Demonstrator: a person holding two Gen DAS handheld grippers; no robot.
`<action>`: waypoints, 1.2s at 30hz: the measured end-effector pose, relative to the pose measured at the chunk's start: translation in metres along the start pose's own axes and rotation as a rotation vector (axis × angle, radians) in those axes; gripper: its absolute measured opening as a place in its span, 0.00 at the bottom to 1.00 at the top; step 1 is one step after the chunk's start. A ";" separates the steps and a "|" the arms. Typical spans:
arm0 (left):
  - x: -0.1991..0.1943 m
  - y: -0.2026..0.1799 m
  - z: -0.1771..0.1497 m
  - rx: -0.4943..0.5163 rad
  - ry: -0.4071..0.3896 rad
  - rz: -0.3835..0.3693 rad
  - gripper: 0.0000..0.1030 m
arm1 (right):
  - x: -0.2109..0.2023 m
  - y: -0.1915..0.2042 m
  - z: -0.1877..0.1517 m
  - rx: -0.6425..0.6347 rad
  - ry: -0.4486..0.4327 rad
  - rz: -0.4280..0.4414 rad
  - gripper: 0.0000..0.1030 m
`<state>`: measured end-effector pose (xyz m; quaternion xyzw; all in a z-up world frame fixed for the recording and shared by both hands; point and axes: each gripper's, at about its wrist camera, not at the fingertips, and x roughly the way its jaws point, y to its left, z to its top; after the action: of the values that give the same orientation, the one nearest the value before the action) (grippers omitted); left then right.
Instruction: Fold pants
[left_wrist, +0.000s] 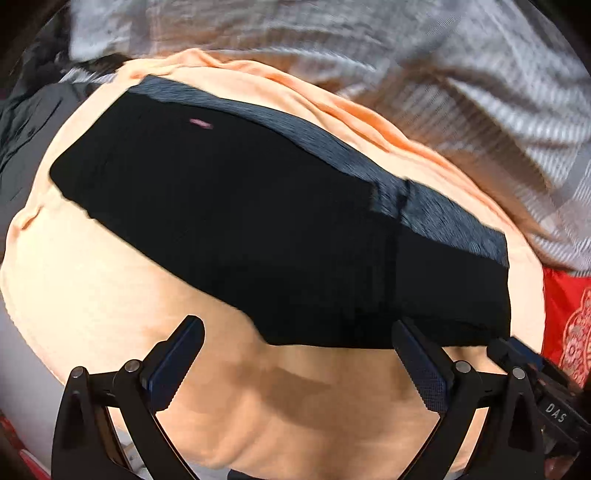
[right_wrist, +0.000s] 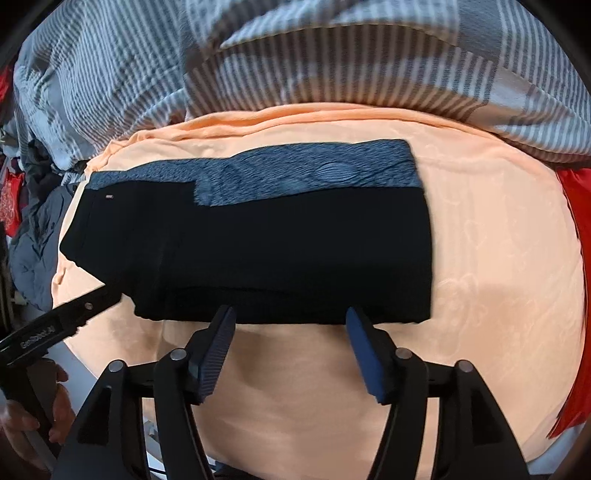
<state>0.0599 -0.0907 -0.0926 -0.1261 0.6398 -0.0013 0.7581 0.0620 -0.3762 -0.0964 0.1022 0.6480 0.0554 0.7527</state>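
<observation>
Black pants with a blue-grey patterned band along the far edge lie folded flat on a peach sheet. They also show in the right wrist view. My left gripper is open and empty, just in front of the pants' near edge. My right gripper is open and empty, its fingertips at the near edge of the pants. The right gripper shows at the pants' right corner in the left wrist view. The left gripper reaches the pants' left corner in the right wrist view.
A grey-and-white striped duvet is bunched behind the sheet. Red cloth lies at the right. Dark clothing is piled at the left. A hand holds the left gripper's handle.
</observation>
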 end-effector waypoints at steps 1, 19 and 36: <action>-0.002 0.011 0.001 -0.023 0.000 -0.013 0.99 | 0.002 0.007 0.000 0.000 0.005 -0.004 0.70; 0.013 0.199 0.048 -0.426 -0.136 -0.212 0.99 | 0.040 0.127 0.005 -0.152 0.091 -0.022 0.71; 0.051 0.230 0.068 -0.479 -0.215 -0.496 0.99 | 0.055 0.157 0.006 -0.184 0.125 -0.021 0.71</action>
<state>0.0986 0.1368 -0.1763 -0.4508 0.4886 -0.0220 0.7467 0.0838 -0.2121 -0.1137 0.0222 0.6870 0.1128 0.7175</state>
